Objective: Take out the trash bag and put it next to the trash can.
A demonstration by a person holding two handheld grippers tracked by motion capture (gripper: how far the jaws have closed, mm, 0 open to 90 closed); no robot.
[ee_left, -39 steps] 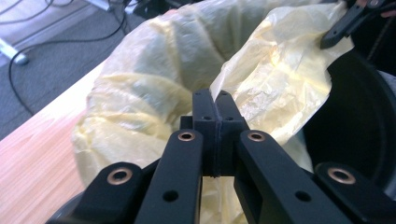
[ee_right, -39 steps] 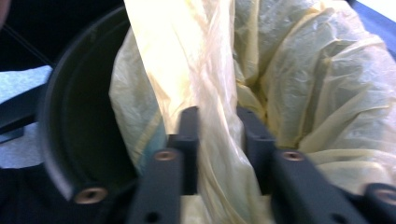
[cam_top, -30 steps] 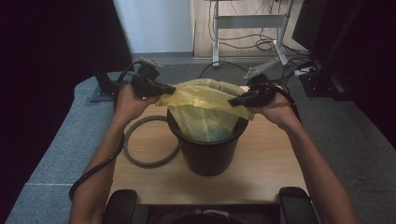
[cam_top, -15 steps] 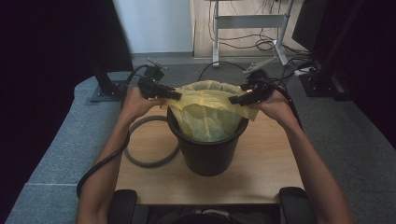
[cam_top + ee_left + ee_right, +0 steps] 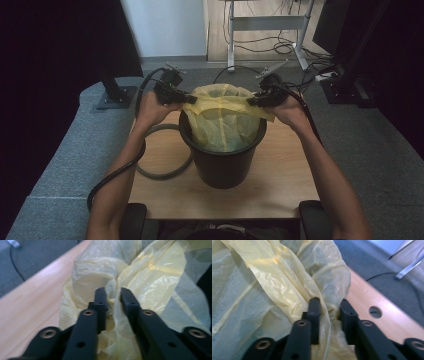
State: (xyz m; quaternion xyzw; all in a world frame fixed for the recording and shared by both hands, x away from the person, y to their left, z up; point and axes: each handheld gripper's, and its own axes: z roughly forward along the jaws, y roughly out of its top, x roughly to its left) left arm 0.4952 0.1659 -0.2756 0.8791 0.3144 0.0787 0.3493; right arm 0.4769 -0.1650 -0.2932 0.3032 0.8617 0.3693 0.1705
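Bag-lining work sits partway done: the yellow bin bag (image 5: 223, 117) hangs inside the black bucket (image 5: 222, 162), which stands near the middle of the wooden counter (image 5: 280, 185), and its mouth is drawn out to both sides above the rim.

On the left, the left gripper (image 5: 181, 97) holds the bag's left edge. Its jaws have just been closing, and in the left gripper view the fingers (image 5: 101, 302) stand a little apart with a bunched fold of the film (image 5: 115, 315) between them; they look pinched on it, though a narrow gap shows beside the fold. A grey ring (image 5: 162, 152) lies flat on the counter left of the bucket, apart from it.

In the middle, the bag's body droops into the bucket, and its top is not yet folded down over the rim on the near side.

On the right, the right gripper (image 5: 256, 100) grips the opposite edge. Its jaws too have just been closing, and the fingers (image 5: 314, 315) pinch a fold of film (image 5: 329, 322).

Left to do, by my judgement: pull both edges outward and down over the rim, then let go.
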